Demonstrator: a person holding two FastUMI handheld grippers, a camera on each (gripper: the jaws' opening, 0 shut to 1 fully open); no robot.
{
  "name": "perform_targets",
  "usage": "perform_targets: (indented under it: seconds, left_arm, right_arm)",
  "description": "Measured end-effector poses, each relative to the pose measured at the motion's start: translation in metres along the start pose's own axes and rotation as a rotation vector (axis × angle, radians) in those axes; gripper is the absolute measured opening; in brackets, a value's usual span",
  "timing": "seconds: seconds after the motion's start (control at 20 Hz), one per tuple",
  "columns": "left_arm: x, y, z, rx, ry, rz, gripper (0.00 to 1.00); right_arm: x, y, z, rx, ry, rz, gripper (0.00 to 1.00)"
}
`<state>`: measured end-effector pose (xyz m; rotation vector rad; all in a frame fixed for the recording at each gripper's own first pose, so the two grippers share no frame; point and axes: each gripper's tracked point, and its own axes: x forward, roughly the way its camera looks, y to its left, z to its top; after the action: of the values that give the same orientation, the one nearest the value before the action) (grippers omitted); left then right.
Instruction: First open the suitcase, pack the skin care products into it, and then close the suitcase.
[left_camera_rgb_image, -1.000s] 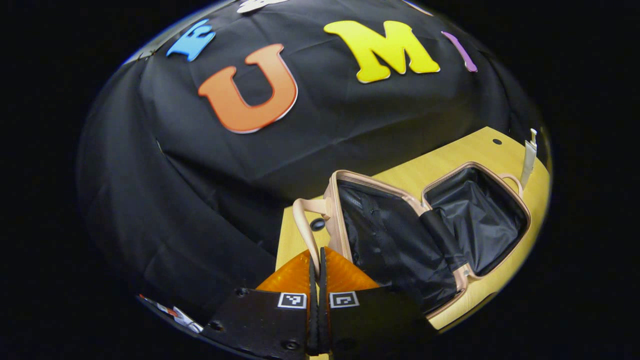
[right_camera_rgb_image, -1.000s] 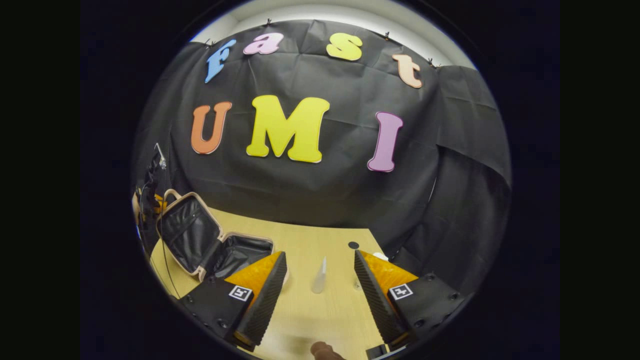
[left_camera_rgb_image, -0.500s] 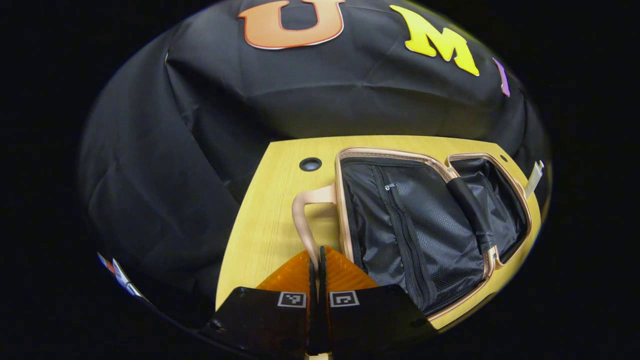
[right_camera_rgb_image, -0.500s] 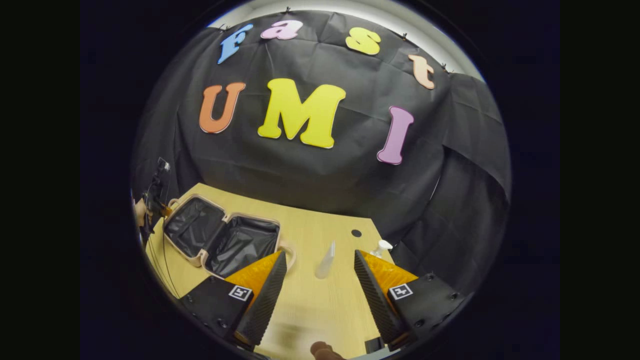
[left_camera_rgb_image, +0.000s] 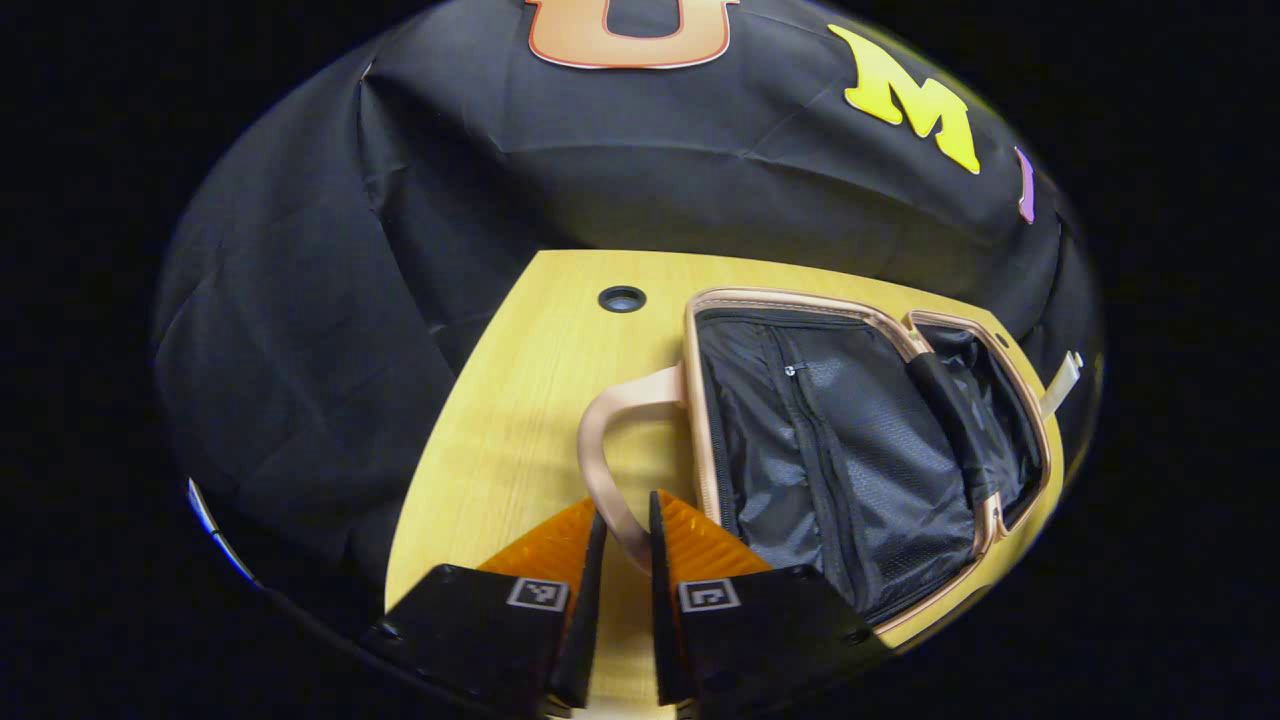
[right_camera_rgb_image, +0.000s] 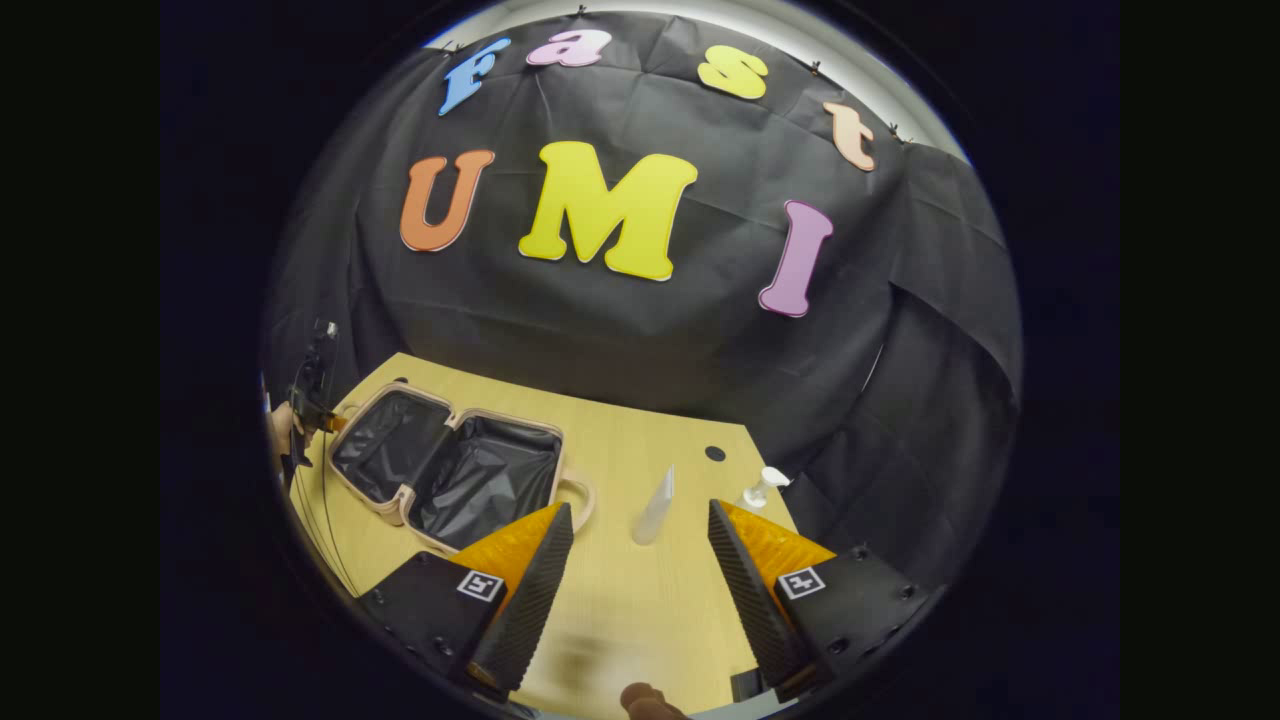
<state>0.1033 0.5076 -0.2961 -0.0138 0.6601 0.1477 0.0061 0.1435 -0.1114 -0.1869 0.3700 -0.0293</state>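
Black-draped booth, pale wooden table (right_camera_rgb_image: 620, 610). The pink hard-shell suitcase (right_camera_rgb_image: 455, 470) lies flat open; left gripper (left_camera_rgb_image: 628, 520) slightly parted around its pink handle (left_camera_rgb_image: 600, 450), not pinching. Right gripper (right_camera_rgb_image: 640, 520) gapes toward clear plastic tube (right_camera_rgb_image: 655, 505); a clumsy approach could topple it.

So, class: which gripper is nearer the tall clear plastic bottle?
Right. The right gripper opens just short of the clear bottle; the left gripper is across the table at the pink suitcase's handle.

Matt light wood-grain table (left_camera_rgb_image: 520, 400), suitcase (left_camera_rgb_image: 850, 440) lined in crinkled black cloth, ribbed orange fingers (left_camera_rgb_image: 690, 530)
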Motion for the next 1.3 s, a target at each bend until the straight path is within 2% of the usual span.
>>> perform_targets:
  seconds: [0.05,0.15,0.2,0.25,0.3,0.35,0.45,0.5,0.55,0.6,0.85,1.05,1.3]
  left_arm:
    - [-0.002,0.007,0.001,0.017,-0.011,0.035,0.30]
    - [-0.011,0.012,0.002,0.034,-0.019,0.068,0.69]
    - [-0.016,0.010,0.005,0.033,-0.020,0.074,0.65]
    - [-0.025,0.007,0.007,0.032,-0.025,0.079,0.79]
    - [-0.031,0.002,0.010,0.029,-0.028,0.080,0.73]
    - [-0.040,-0.004,0.012,0.027,-0.037,0.082,0.80]
    - [-0.058,-0.023,0.020,0.040,-0.061,0.080,0.84]
    - [-0.065,-0.036,0.025,0.050,-0.071,0.079,0.94]
    - [-0.072,-0.051,0.026,0.061,-0.077,0.074,0.97]
    - [-0.077,-0.066,0.030,0.073,-0.085,0.066,0.90]
    - [-0.097,-0.180,0.033,0.097,-0.095,-0.020,0.91]
    - [-0.106,-0.295,0.035,0.120,-0.098,-0.141,0.93]
    - [-0.105,-0.436,0.031,0.197,-0.086,-0.292,0.94]
  right_arm:
    - [0.001,-0.001,-0.002,-0.003,-0.004,0.006,0.81]
    - [0.004,-0.003,-0.003,-0.014,-0.016,0.018,0.81]
    - [0.005,-0.004,-0.005,-0.020,-0.018,0.028,0.81]
    - [0.007,-0.006,-0.008,-0.022,-0.019,0.039,0.80]
    - [0.008,-0.009,-0.009,-0.019,-0.021,0.051,0.81]
    - [0.008,-0.012,-0.010,-0.013,-0.028,0.064,0.81]
    - [0.012,-0.023,-0.015,-0.011,-0.034,0.086,0.81]
    - [0.014,-0.029,-0.017,-0.016,-0.036,0.095,0.81]
    - [0.017,-0.037,-0.021,-0.023,-0.038,0.103,0.81]
    - [0.020,-0.045,-0.023,-0.026,-0.041,0.115,0.81]
    - [0.035,-0.089,-0.034,-0.023,-0.053,0.170,0.80]
    - [0.051,-0.130,-0.049,-0.028,-0.047,0.196,0.81]
    - [0.068,-0.189,-0.073,-0.026,-0.022,0.202,0.80]
